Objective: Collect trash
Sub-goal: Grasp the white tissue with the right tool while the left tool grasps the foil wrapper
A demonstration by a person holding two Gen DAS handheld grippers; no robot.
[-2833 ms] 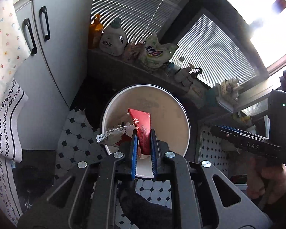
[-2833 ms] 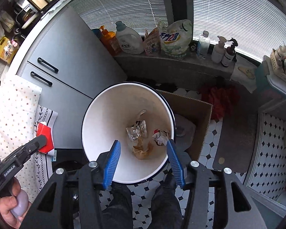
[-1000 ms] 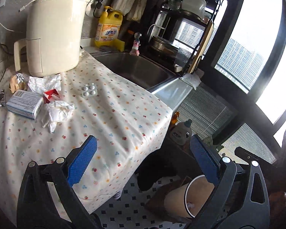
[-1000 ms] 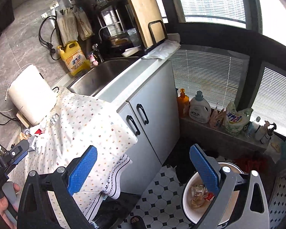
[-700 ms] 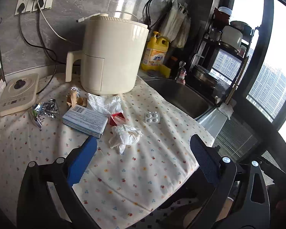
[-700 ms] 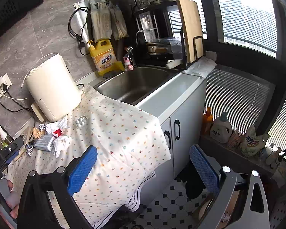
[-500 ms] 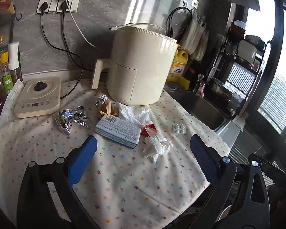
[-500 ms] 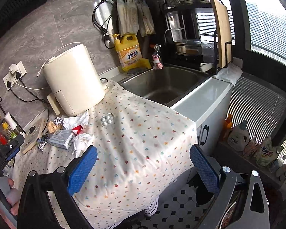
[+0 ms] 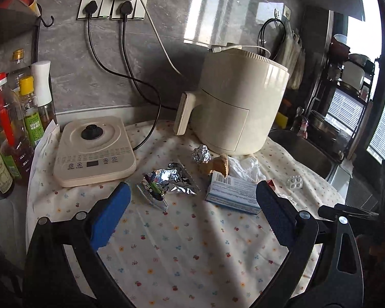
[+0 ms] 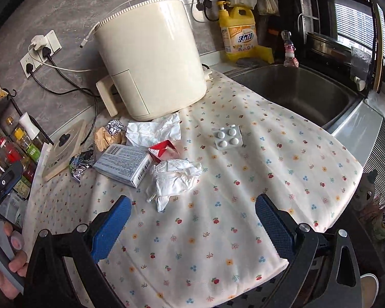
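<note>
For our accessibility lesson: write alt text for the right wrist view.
Open right tongs hover over a floral tablecloth strewn with trash: crumpled tissue, a blue-grey box, a pill blister. A cream air fryer stands behind, beside a sink.

Only really readable bit is the yellow detergent jug (image 10: pixel 240 32) by the sink: its label shows Chinese characters followed by "28". The blue-and-white box (image 10: pixel 124 165) has barcodes on its end and top, but the digits and print are too small to make out. Bottle labels (image 9: pixel 34 125) on the left are just blur.
</note>
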